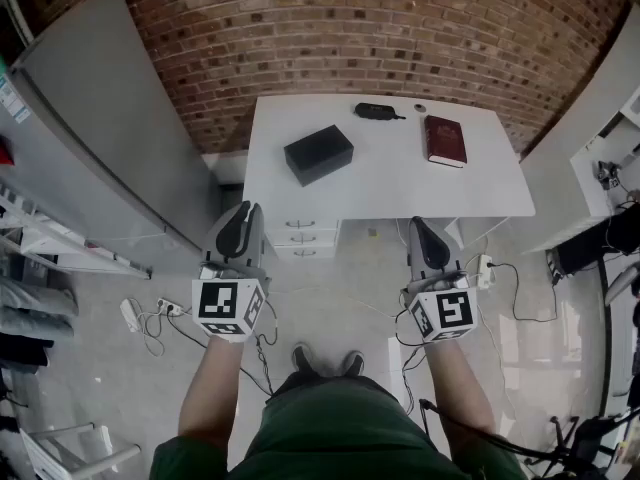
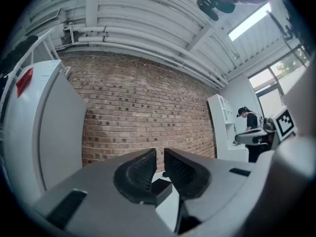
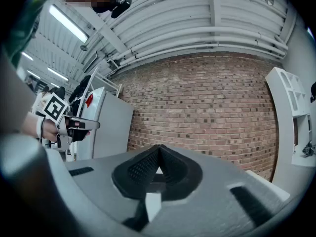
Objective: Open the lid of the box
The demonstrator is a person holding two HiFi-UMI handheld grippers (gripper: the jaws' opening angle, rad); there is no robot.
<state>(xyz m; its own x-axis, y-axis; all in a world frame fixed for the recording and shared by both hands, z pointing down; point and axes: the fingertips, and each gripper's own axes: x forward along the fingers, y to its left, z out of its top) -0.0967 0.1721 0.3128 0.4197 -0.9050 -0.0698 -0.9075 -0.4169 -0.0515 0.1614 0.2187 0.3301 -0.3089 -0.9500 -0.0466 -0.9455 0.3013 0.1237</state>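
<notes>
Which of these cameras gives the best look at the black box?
The head view: the black box lies whole on the white table. The left gripper view shows only a corner between its fingers; the right gripper view, nothing clear.

A white bench (image 1: 400, 183) stands well ahead of both jaws, against a brick wall (image 1: 350, 28). On it, ahead of the right jaws, lies a red book (image 1: 445, 140), with a black pouch (image 1: 377, 111) farther left. Cables (image 1: 150, 320) lie on the floor (image 1: 350, 288), left of the left jaws.
</notes>
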